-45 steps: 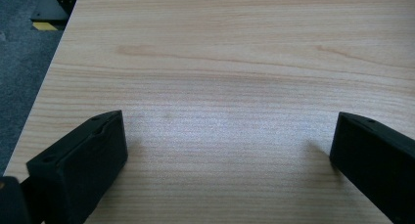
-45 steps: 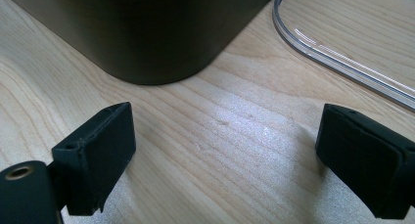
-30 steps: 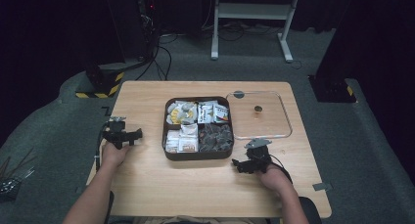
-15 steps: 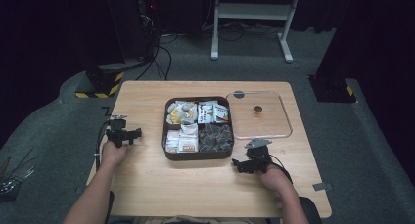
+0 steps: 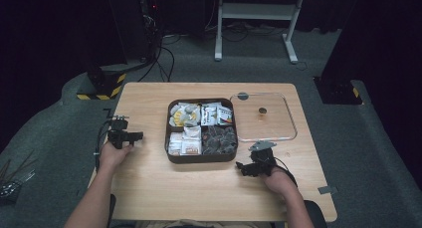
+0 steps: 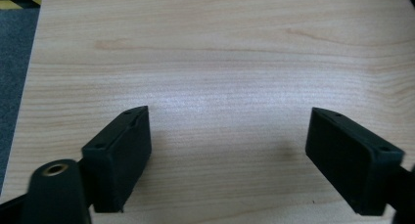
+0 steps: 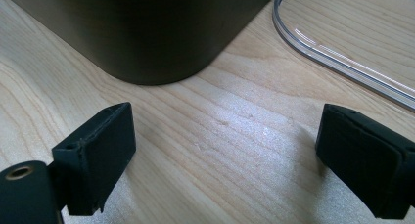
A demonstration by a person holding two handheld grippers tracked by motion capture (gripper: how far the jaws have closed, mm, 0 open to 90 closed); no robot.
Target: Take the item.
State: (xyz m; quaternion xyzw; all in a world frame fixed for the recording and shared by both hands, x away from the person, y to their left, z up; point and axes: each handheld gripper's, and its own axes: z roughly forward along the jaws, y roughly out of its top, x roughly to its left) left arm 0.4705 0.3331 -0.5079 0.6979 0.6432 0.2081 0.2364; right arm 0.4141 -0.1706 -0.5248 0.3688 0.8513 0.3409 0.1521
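Resting at nine o'clock of the snack tray (image 5: 171, 138), the left gripper (image 5: 130, 136) had just narrowed its jaws, still apart and empty. The right gripper (image 5: 245, 168), at the tray's five o'clock beside the clear lid (image 5: 291, 126), gaped wide, holding nothing.

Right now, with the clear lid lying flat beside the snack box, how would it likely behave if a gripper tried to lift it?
The clear lid looks thin and glossy, so probably light and somewhat slippery. It lies flat on the table, so its low rim probably gives little to grip. The small knob at its centre seems the easier hold.
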